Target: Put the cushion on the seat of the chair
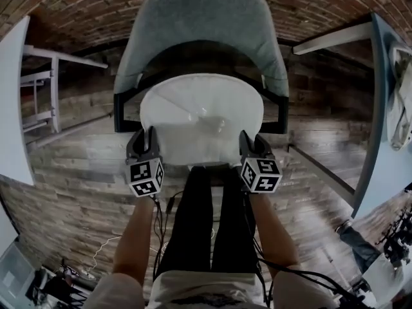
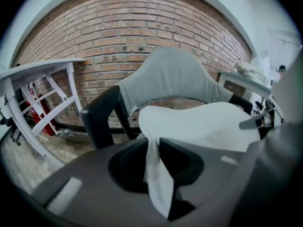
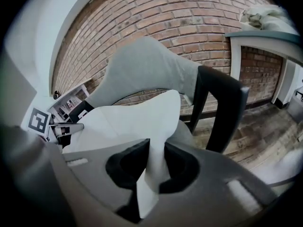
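The wooden plank floor (image 1: 77,172) bears a grey-backed chair (image 1: 199,18) with black arms.

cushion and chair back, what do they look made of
Cushion: soft white fabric, matte; its edge crumples into thin folds. Chair back: grey matte upholstery, probably felt or woven cloth. Frame: black, smooth, plastic or painted metal; cannot tell which.

Two chunky dark grey plastic grippers are seen here, the left gripper (image 1: 143,136) and the right gripper (image 1: 252,140), each capped with a white cube (image 1: 145,177) printed with black square markers. Thin black cables (image 1: 158,227) are strung back along the arms. Plain black trousers (image 1: 193,217) and a pale short-sleeved top (image 1: 206,288) are worn.
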{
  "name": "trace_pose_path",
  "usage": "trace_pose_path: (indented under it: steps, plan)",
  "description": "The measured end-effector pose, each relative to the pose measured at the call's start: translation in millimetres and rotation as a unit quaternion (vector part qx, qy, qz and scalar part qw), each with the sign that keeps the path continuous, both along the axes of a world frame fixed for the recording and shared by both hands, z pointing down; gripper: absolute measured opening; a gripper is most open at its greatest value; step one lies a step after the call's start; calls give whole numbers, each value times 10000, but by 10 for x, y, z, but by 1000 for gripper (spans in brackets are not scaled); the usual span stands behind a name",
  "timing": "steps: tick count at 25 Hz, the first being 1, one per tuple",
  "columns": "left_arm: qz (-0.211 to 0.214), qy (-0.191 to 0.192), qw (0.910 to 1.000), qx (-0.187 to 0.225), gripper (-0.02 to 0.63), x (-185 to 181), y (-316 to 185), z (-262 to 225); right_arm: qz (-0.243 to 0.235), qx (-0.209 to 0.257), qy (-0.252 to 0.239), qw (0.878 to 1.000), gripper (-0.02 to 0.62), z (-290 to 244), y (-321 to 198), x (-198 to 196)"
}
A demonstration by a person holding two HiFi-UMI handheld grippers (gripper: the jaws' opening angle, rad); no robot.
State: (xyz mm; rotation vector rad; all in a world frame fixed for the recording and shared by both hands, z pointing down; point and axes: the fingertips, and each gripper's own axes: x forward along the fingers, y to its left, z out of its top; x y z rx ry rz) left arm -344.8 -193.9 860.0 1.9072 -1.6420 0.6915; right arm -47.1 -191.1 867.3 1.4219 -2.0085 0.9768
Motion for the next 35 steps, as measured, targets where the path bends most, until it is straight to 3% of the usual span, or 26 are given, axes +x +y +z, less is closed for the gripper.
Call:
trace_pose_path:
  steps: [11,18,24,35]
  plan:
    - [17,-86,9995,-309,67,-78,10,571,61,-268,216,9994,48,509,22,-13]
    - [78,-381,9972,-646,69,-88,-3,841,108,-422,481,9979,67,748,55,93]
    - [35,-466,9964,-705,69,-91,-1,1050,220,-377,634,9970,80,925,23,149]
    - [-27,-478,9955,-823,67,-95,3,1127,198,-551,634,9963,117,1024,23,185]
